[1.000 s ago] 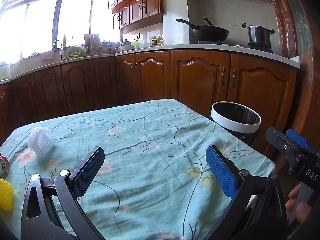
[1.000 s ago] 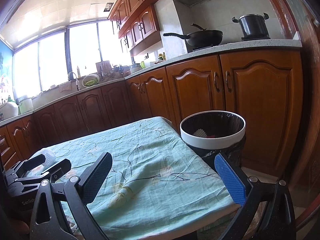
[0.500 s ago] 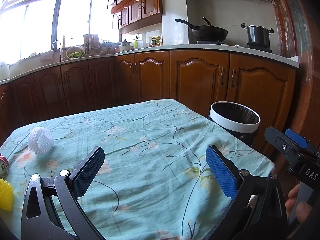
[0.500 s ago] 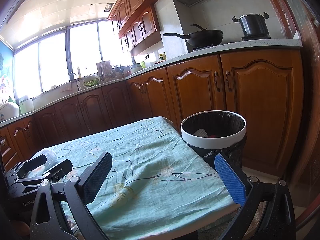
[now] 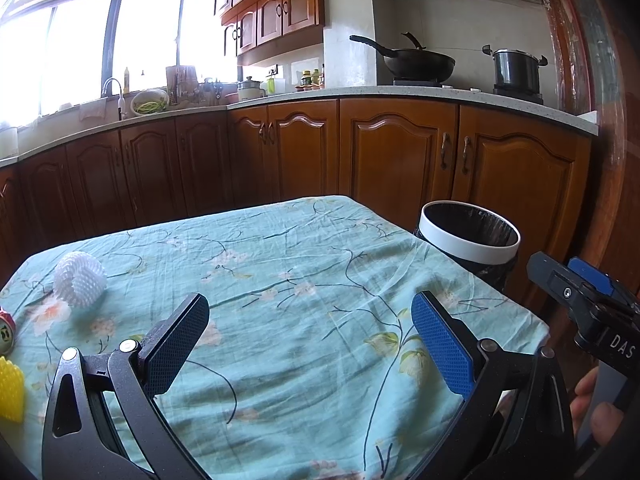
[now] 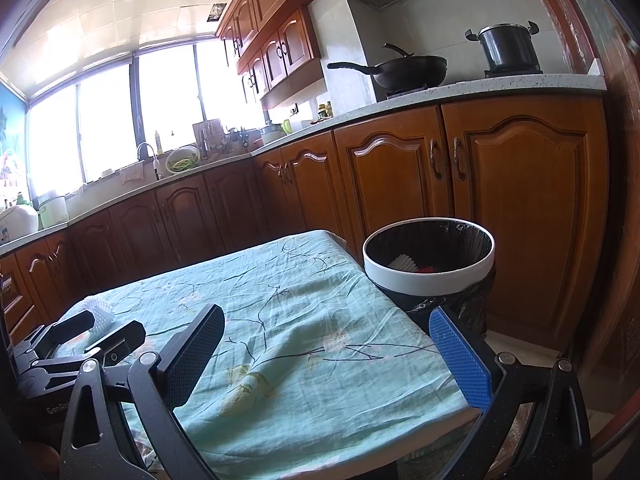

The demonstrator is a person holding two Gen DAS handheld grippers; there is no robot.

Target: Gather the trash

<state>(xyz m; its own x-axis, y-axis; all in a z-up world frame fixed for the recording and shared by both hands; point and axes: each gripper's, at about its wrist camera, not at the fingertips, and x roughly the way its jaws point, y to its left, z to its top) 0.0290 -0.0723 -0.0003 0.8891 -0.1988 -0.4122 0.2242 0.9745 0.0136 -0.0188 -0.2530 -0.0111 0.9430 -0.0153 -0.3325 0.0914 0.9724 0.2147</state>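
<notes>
While both grippers, left [image 5: 308, 338] and right [image 6: 328, 354], gape empty, 1 white spiky foam net [image 5: 80, 278] lies curled on the cloth.

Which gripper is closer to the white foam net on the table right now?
Left. The left gripper sits just right of the white foam net; the right gripper is beside the trash bin.

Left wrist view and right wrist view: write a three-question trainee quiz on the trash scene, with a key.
1. True or false: the left claw holds the white foam net.
2. Which side of the table is the trash bin on: left or right?
3. What colour is the spiky item at the left edge of the left wrist view?

Key: 1 false, both claws are open and empty, the right claw too. 2 right. 3 yellow.
</notes>
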